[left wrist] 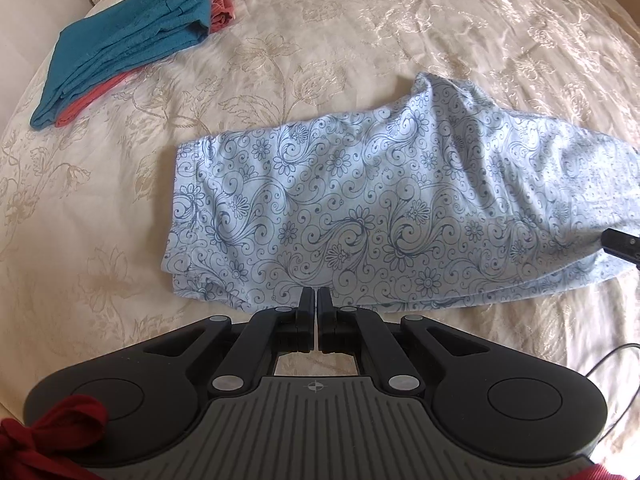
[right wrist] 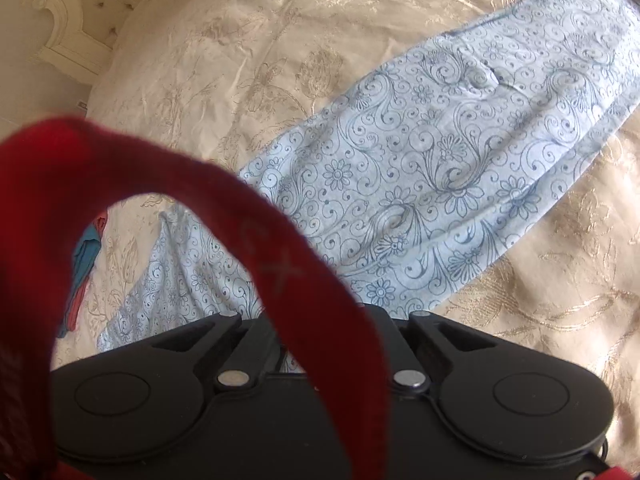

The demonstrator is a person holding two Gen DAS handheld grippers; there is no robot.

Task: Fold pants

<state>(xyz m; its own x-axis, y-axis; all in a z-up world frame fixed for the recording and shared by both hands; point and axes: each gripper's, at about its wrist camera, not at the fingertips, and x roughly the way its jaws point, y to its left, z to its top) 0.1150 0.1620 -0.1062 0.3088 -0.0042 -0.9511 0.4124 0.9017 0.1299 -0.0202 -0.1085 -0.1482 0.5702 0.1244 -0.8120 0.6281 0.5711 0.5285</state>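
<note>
Light blue pants with a dark floral swirl print (left wrist: 380, 208) lie flat on the cream bedspread, folded lengthwise, stretching to the right. My left gripper (left wrist: 317, 294) has its fingers together at the near edge of the pants; whether it pinches the fabric does not show. The right gripper's tip (left wrist: 622, 245) shows at the right edge of the left wrist view, on the pants. In the right wrist view the pants (right wrist: 440, 184) run from lower left to upper right. A red strap (right wrist: 280, 264) hides the right gripper's fingers.
A folded teal garment (left wrist: 132, 36) lies on a coral one (left wrist: 218, 0) at the far left of the bed. The cream embroidered bedspread (left wrist: 100, 248) lies all around. A tufted headboard (right wrist: 68, 12) stands beyond the bed. A thin cable (left wrist: 616, 360) trails at the right.
</note>
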